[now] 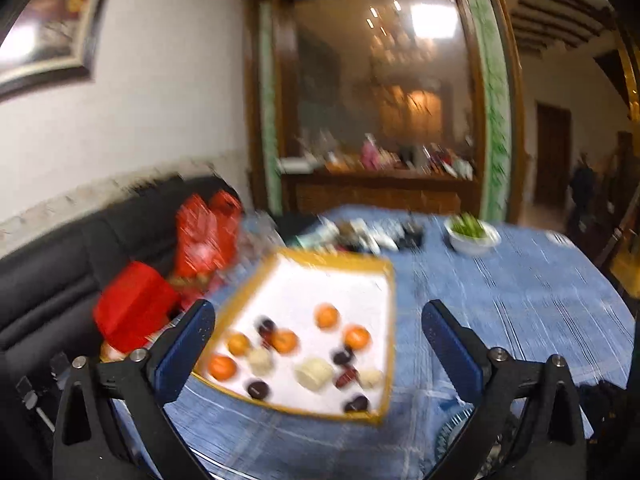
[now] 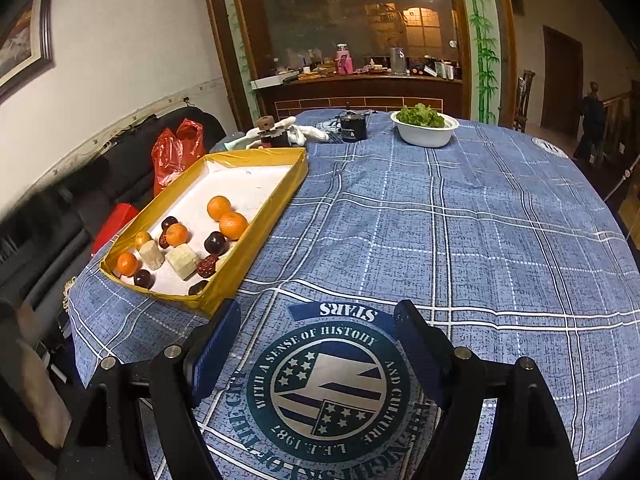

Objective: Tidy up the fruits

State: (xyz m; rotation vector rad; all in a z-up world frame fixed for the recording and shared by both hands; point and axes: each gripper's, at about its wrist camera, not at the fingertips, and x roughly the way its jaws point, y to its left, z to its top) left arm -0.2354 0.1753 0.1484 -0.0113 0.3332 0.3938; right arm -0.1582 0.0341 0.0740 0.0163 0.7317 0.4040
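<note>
Several small oranges (image 2: pixel 219 208) in my gold tray (image 2: pixel 256 236): light, round, probably roll-prone (left view blurred); pinch across middle. Both grippers' jaws spread, empty.

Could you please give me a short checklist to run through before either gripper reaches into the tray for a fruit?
1. Left gripper empty, fingers apart: ok.
2. Right gripper empty, fingers apart over the tablecloth: ok.
3. Tray flat on the table, open side up: ok.
4. Fruits loose and reachable: ok; oranges, dark plums and pale chunks lie mixed at the tray's near end.
5. Left view sharp enough to aim: not ok, it is blurred.
6. Place to sort the fruits into: cannot tell; the only other vessel is a white bowl that holds greens.
</note>
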